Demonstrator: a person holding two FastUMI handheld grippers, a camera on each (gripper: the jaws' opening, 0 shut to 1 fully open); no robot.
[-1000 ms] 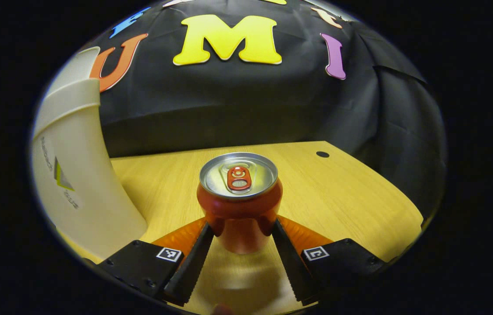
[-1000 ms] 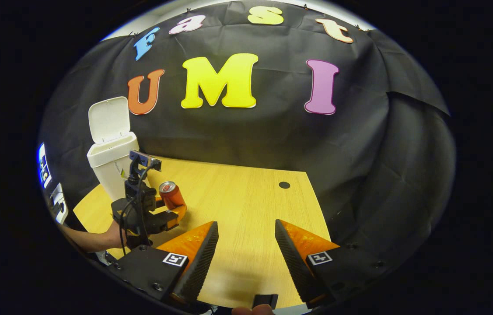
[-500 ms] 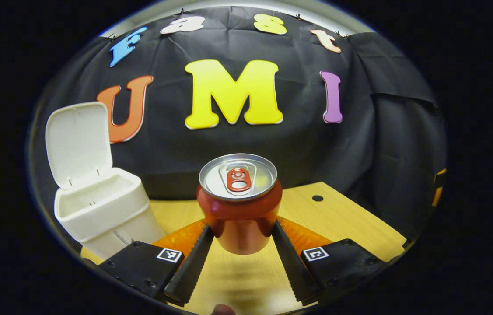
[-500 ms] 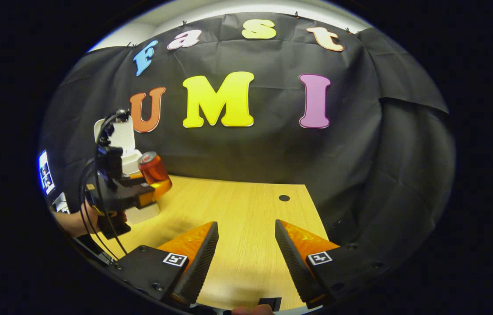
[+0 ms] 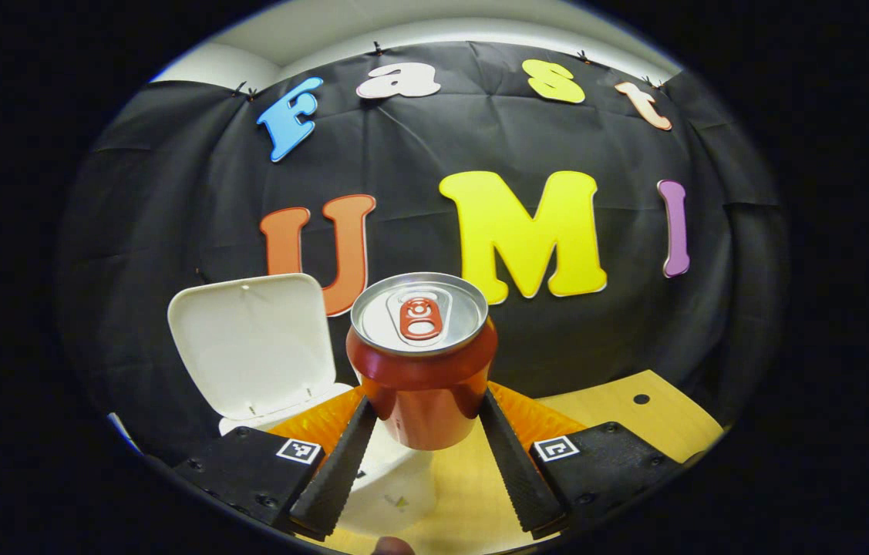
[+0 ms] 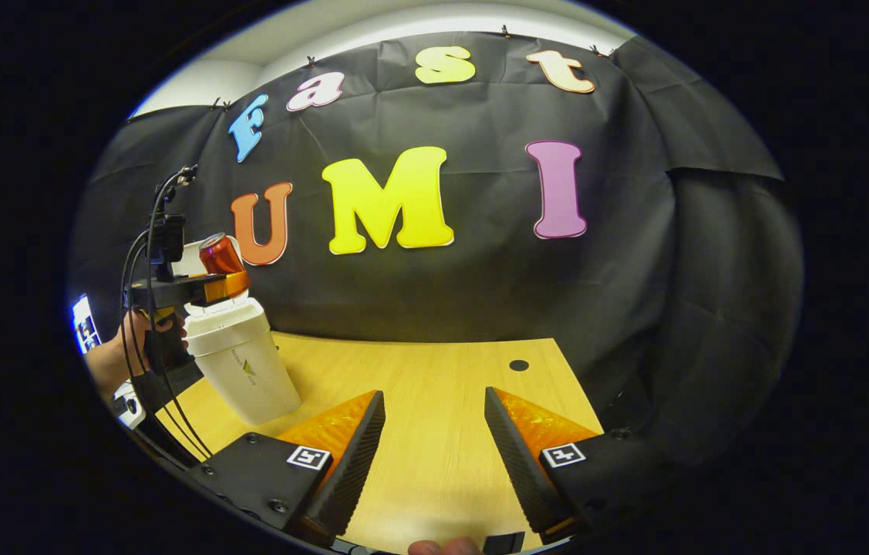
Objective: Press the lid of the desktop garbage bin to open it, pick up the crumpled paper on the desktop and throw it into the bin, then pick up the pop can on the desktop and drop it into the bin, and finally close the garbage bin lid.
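Your left tongs [image 5: 422,428] are clamped on the can [image 5: 422,362], both fingers [image 5: 338,470] pressing its lower sides; can upright, tab end up. Vs 0.5 s ago: the can has gone up and over toward the bin [image 5: 395,482]. In the left gripper view the bin was off to the left of the can w/ its mouth visible; now the bin body sits below the tongs, mostly hidden behind the can and fingers, and the lid [image 5: 253,343] stands open just left of the can. Grip itself looks unchanged.

Right gripper view backs this up: the can [image 6: 220,254] in the left tongs [image 6: 227,285] is now above the bin [image 6: 245,370], just over the rim, in front of the raised lid. 0.5 s ago it hung lower, in front of the bin's upper body. Your hand [image 6: 122,351] on the left tongs' handle is left of the bin.

Your right tongs [image 6: 434,455] are wide open, nothing in them, over the bench [image 6: 434,370], well to the right of the bin; gap same as before. The bench hole [image 6: 518,364] lies farther right of the bin. Can't see inside the bin from either view.
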